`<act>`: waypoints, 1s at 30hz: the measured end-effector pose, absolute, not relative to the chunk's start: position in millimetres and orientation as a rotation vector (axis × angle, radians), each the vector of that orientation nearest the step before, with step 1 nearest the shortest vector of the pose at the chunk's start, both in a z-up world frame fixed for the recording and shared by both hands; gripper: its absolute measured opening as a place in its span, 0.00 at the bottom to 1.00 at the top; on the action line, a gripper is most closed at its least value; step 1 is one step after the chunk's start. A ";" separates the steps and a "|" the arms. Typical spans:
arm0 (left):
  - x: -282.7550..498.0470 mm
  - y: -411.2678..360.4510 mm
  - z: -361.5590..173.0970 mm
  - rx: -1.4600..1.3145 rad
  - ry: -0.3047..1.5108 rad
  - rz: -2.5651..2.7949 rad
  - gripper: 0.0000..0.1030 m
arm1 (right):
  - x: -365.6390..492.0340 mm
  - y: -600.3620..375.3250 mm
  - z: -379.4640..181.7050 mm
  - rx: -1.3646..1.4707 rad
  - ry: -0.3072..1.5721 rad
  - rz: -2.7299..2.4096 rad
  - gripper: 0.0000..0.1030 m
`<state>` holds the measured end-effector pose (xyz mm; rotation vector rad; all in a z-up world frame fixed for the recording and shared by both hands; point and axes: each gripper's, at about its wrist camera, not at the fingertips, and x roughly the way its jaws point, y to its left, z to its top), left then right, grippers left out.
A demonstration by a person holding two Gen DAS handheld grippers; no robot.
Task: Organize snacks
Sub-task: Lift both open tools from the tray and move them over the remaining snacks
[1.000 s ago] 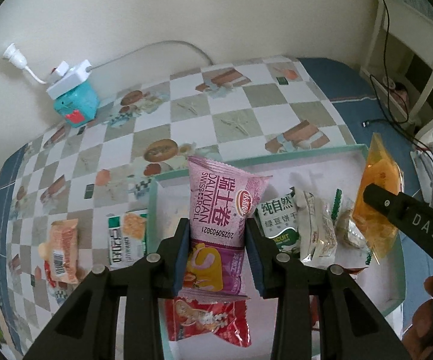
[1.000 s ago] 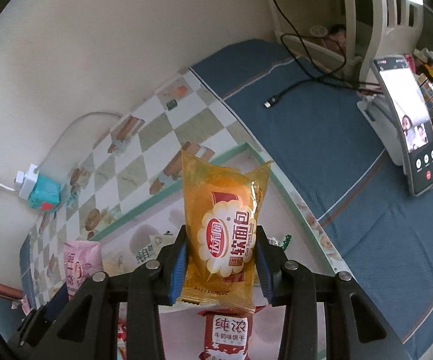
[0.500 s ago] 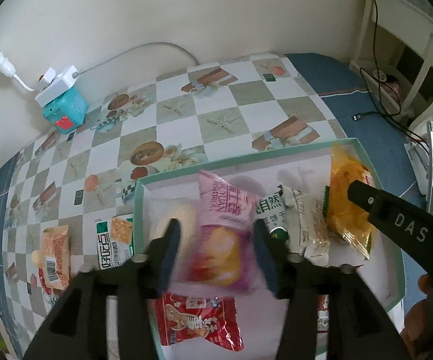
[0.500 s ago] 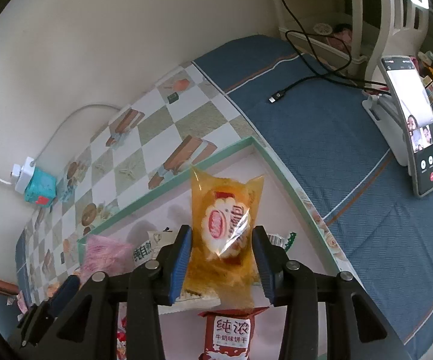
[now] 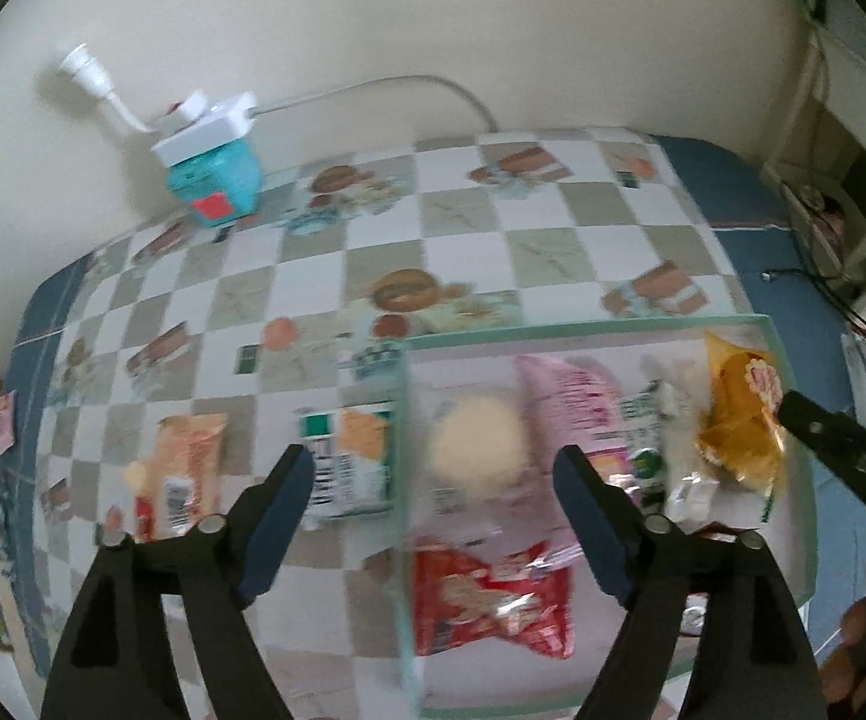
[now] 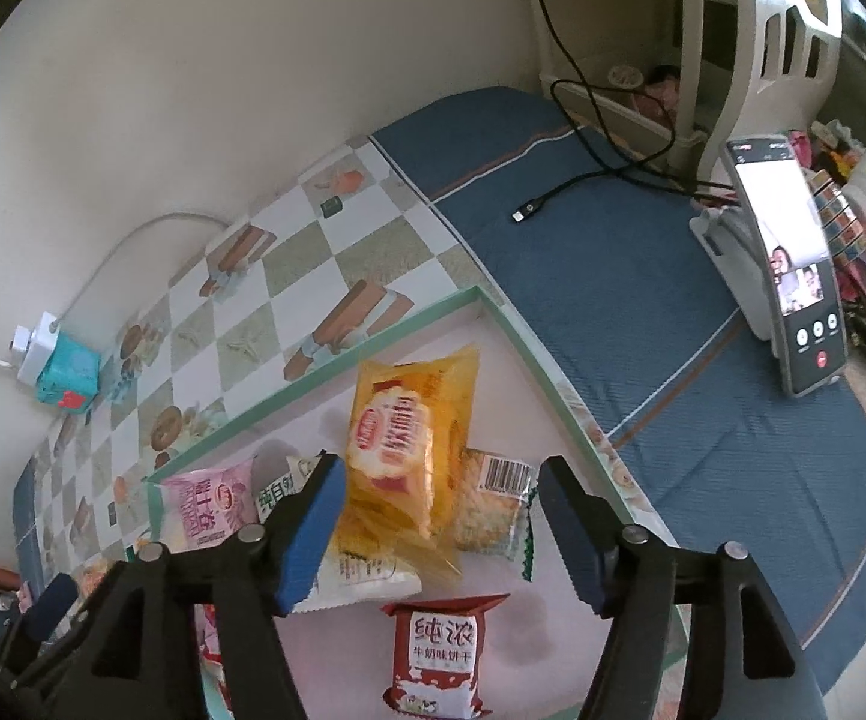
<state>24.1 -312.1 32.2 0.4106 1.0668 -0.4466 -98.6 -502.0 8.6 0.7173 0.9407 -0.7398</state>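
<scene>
A green-rimmed tray (image 5: 583,327) (image 6: 372,339) holds several snacks. My left gripper (image 5: 433,480) is open and empty above the tray's left edge. The pink Swiss-roll packet (image 5: 571,396) (image 6: 204,507) lies in the tray, beside a round pale bun (image 5: 475,441) and a red packet (image 5: 487,594). My right gripper (image 6: 442,492) is open and empty above the orange soft-bread packet (image 6: 408,432) (image 5: 739,420), which lies in the tray on other packets. A red-and-white milk-biscuit packet (image 6: 439,654) lies nearer. Outside the tray lie a green-and-orange cracker packet (image 5: 348,456) and an orange packet (image 5: 183,474).
A teal box (image 5: 216,180) with a white power adapter (image 5: 204,126) stands at the wall. A phone on a stand (image 6: 793,264) and a black cable (image 6: 583,180) are on the blue cloth to the right. A white shelf frame (image 6: 781,18) stands behind.
Both grippers opened and let go of their packets. The pink roll and the orange bread now lie in the tray. The left gripper has swung left; both have pulled back.
</scene>
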 end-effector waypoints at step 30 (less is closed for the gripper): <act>112.9 -27.8 40.5 0.081 1.137 0.136 0.89 | -29.7 -331.8 44.1 0.485 0.978 -0.504 0.80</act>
